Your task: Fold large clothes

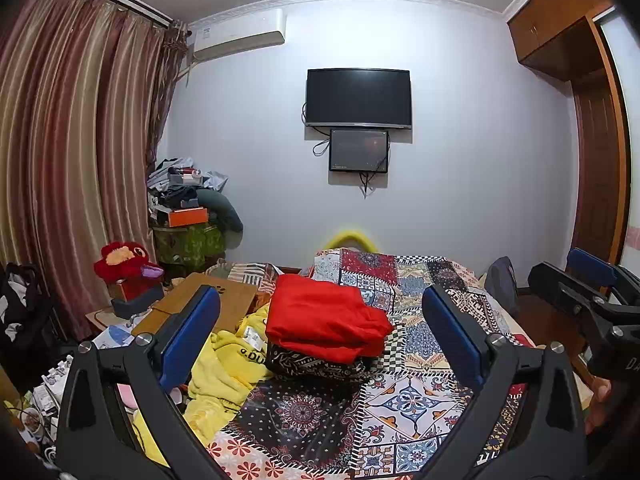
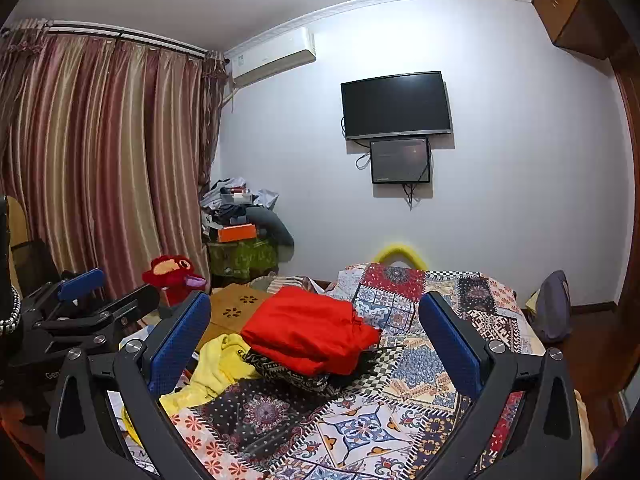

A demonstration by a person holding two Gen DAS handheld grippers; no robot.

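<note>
A folded red garment (image 1: 326,318) (image 2: 310,330) lies on top of a folded black-and-white patterned cloth (image 1: 316,362) on the patchwork bed cover (image 1: 404,396) (image 2: 360,420). A crumpled yellow garment (image 1: 222,376) (image 2: 218,372) lies to its left at the bed's edge. My left gripper (image 1: 320,320) is open and empty, held above the bed before the red garment. My right gripper (image 2: 314,332) is open and empty, to the right of the left one; it also shows at the right edge of the left wrist view (image 1: 580,292).
A low wooden table (image 1: 212,304) and a red plush toy (image 1: 126,260) stand left of the bed. A cluttered pile (image 1: 188,208) sits by the curtain (image 1: 76,152). A dark bag (image 2: 554,308) stands at the bed's right. A TV (image 1: 358,98) hangs on the far wall.
</note>
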